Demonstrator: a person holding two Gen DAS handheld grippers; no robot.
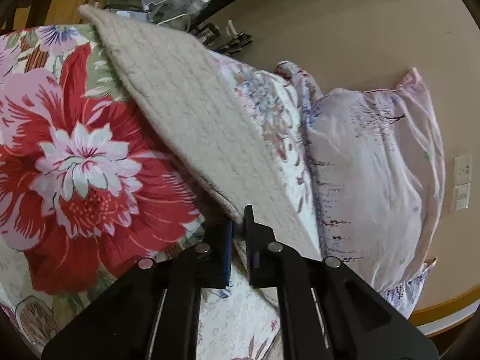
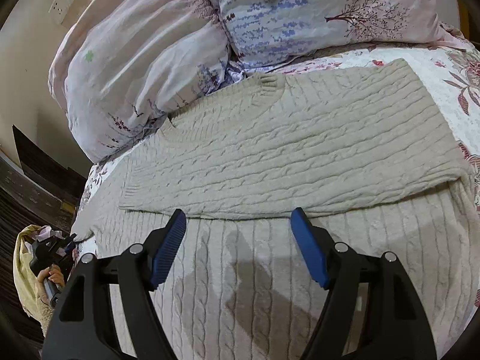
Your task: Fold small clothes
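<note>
1. across the middle of the right wrist view, the sweater (image 2: 288, 150) lies on the bedspread (image 2: 444, 90), a sleeve folded over its body.
2. the right gripper (image 2: 238, 231) hangs released above it, jaws wide apart.
3. low centre in the left wrist view, the left gripper (image 1: 238, 225) is clenched on the sweater's corner.
4. pillows (image 2: 210, 30) fill the upper frame.

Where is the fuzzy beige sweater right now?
The sweater lies spread on the flowered quilt, just below the pillows in the right wrist view. The left hand-held gripper pinches its edge.
</note>
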